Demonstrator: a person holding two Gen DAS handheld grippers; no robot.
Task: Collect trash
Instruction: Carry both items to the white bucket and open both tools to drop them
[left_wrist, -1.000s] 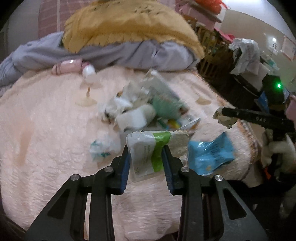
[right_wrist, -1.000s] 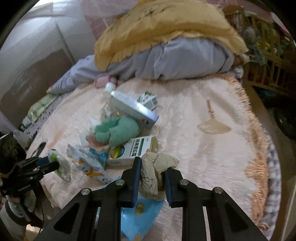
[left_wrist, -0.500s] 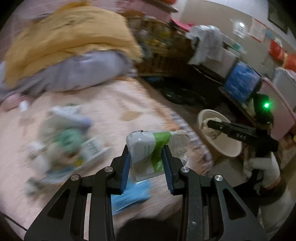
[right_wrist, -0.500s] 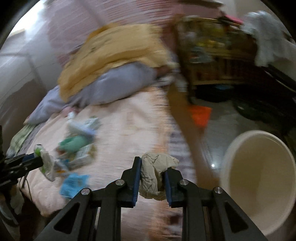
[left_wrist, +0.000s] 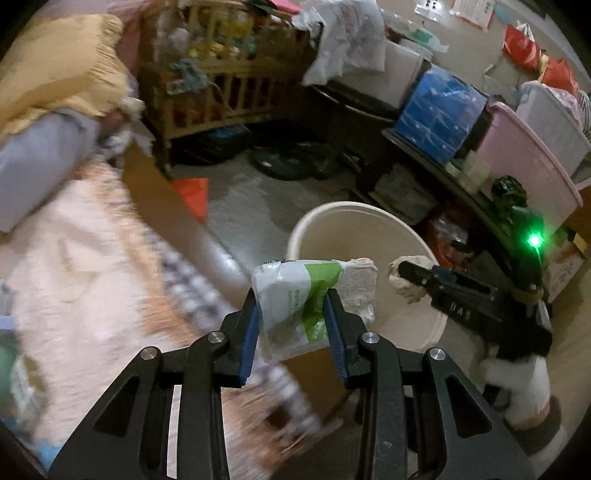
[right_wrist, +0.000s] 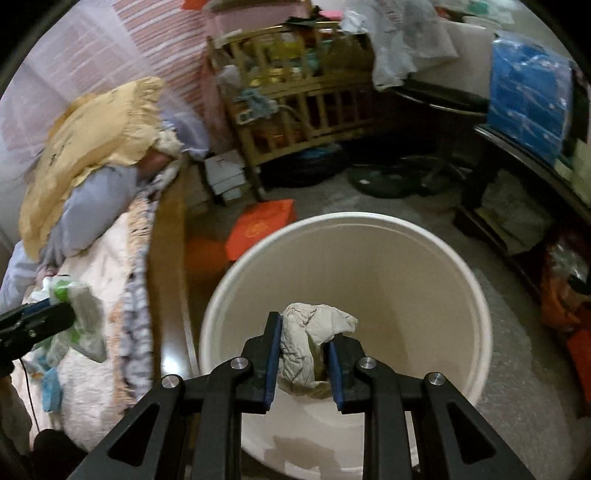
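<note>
My left gripper is shut on a white and green plastic packet and holds it at the bed's edge, just short of a cream bucket on the floor. My right gripper is shut on a crumpled beige tissue wad and holds it over the open mouth of the bucket. The right gripper with its wad also shows in the left wrist view, above the bucket's right rim. The left gripper with its packet shows at the left of the right wrist view.
The pink bed with a striped sheet edge lies left of the bucket. A red packet lies on the floor behind it. A wooden crib stands at the back, a dark shelf with bins at the right.
Both grippers have swung right, away from the trash pile on the bed, toward the bucket. The right one now hangs over its mouth. Both still hold their loads.
</note>
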